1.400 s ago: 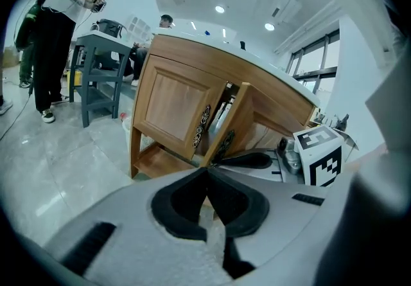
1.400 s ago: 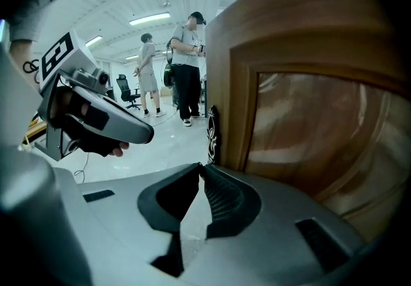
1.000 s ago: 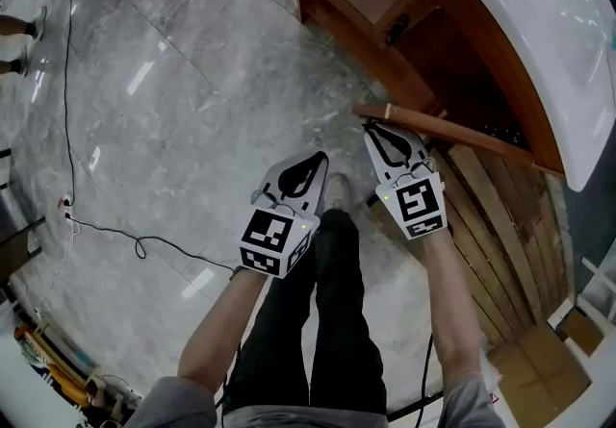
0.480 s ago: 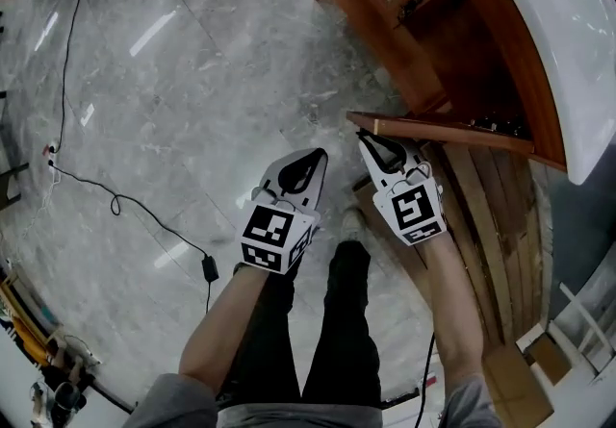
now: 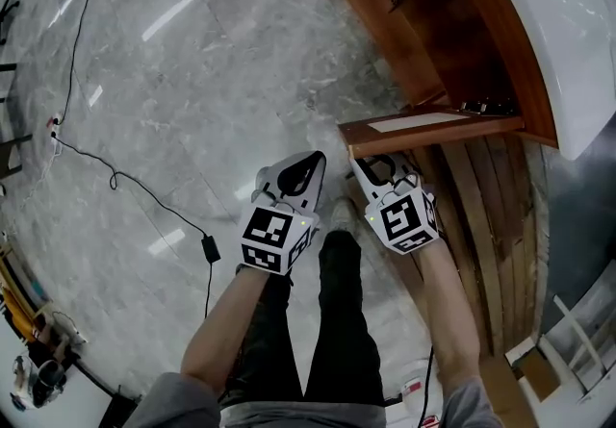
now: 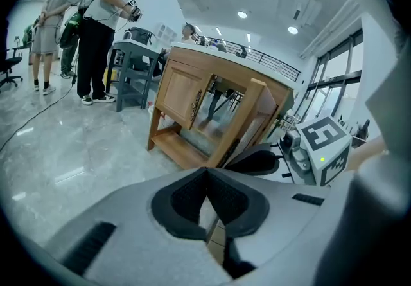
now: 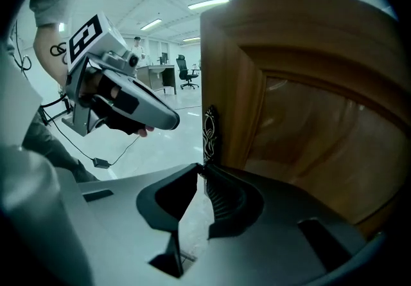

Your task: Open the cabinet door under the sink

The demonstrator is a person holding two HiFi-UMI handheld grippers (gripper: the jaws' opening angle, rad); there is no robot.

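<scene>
- Cabinet door point(image 5: 433, 128) under the sink point(image 5: 549, 22) stands well out from the cabinet point(image 5: 452, 41) front, about square to it. Its top edge points toward me in the head view.
- Inside of the cabinet is open to view behind the door. Dark, can't tell what's in there.
- My right gripper point(image 5: 361, 160) is at the near free edge of the door. Its jaws are pinched narrow at the lower end of the dark ornate handle point(image 7: 209, 134), and they look clamped on it.
- In the right gripper view the door panel point(image 7: 302, 117) fills the right side, with the handle running down into the gripper point(image 7: 200, 172) tips.
- My left gripper point(image 5: 313, 159) is just left of the right one, apart from the door and touching nothing. Its jaws are closed together with nothing between them, confirmed in its own view point(image 6: 207, 175).
- The left gripper view shows the open door point(image 6: 247, 117) edge-on, and the second door point(image 6: 180, 95) on the far left side is closed flat.
- Progress, my judgement: basically done, the door is open wide enough to see in. What's left is maybe a bit more swing, then letting go of the handle and backing the right gripper off.
- Grey marble floor point(image 5: 192, 109) with a cable point(image 5: 144, 200) on the left. People point(image 6: 96, 27) are standing far off, not involved.
</scene>
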